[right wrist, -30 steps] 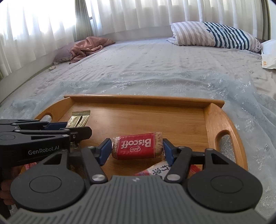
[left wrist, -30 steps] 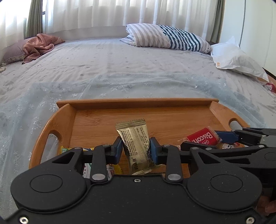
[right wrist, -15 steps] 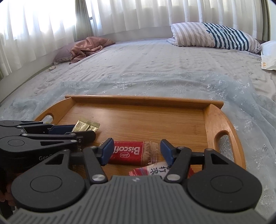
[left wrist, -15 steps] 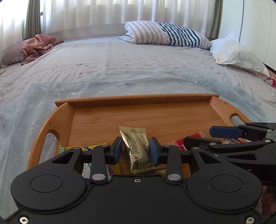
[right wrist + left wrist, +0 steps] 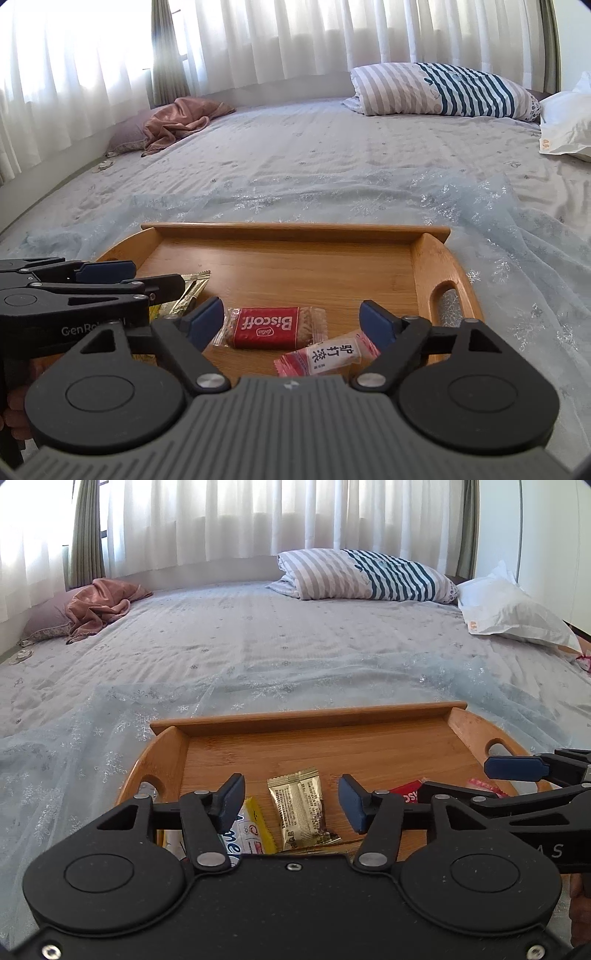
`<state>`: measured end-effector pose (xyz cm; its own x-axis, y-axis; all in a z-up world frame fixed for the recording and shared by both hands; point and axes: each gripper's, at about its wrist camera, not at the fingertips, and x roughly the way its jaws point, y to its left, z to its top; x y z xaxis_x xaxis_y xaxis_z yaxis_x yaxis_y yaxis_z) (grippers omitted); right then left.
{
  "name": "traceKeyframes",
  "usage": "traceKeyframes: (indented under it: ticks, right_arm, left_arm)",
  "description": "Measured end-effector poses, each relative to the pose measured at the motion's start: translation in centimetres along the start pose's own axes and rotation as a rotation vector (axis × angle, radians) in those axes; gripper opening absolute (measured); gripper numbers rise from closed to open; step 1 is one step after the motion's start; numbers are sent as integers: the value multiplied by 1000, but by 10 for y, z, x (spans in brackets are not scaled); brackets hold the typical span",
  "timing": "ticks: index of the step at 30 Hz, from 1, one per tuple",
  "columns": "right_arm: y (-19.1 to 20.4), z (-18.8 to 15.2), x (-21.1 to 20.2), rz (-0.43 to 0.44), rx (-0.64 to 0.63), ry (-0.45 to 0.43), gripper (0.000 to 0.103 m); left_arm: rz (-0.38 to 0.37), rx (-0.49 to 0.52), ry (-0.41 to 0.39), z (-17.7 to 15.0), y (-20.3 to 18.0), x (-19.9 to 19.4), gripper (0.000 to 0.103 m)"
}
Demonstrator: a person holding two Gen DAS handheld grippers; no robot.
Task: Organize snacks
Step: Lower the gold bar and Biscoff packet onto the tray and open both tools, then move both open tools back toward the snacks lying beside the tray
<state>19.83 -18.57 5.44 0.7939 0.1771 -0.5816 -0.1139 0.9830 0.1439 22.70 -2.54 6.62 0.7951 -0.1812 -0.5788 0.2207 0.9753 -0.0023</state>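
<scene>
A wooden tray (image 5: 369,716) (image 5: 428,266) with cut-out handles lies on the bed. A gold snack packet (image 5: 299,806) rests flat on the tray floor between the pads of my left gripper (image 5: 291,803), whose jaws are opening and stand clear of it. A yellow and white packet (image 5: 247,830) lies just left of it. In the right wrist view a red Biscoff biscuit pack (image 5: 269,328) lies on the tray between the pads of my right gripper (image 5: 291,325), whose jaws are opening wide and do not touch it. A pink and white packet (image 5: 325,354) lies beside it.
The tray sits on a pale blue sheer cloth (image 5: 517,236) spread over the grey bedsheet. A striped pillow (image 5: 365,576), a white pillow (image 5: 513,613) and a crumpled pink cloth (image 5: 99,605) lie at the far side. The far half of the tray floor (image 5: 295,266) is bare wood.
Both grippers have let go: the gold packet dropped from upright to flat on the tray, and the Biscoff pack now lies on the tray. Both sets of jaws spread apart and both grippers rose slightly.
</scene>
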Motion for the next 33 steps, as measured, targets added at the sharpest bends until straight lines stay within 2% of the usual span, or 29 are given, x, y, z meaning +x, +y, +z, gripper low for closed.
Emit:
traceKeyframes:
  ticks: [5, 7, 15, 19, 23, 29, 33]
  right_arm:
    - [3, -1, -13, -22, -10, -7, 95]
    - [2, -3, -17, -22, 0, -14, 103]
    - [-4, -19, -37, -58, 63, -3, 103]
    - [-5, -32, -48, -61, 114, 10, 103]
    - [-2, -48, -56, -38, 138, 48, 103]
    - [10, -62, -71, -95, 78, 51, 103]
    - [9, -68, -82, -59, 105, 55, 103]
  left_arm:
    - [18, -21, -31, 0, 6, -19, 73]
    - [13, -34, -34, 0, 10, -27, 77]
    - [15, -86, -38, -12, 26, -59, 99]
    - [23, -123, -19, -26, 36, -73, 101]
    - [60, -96, -14, -37, 38, -87, 102]
    - [64, -81, -11, -47, 37, -105, 102]
    - [70, -72, -22, -51, 33, -115, 102]
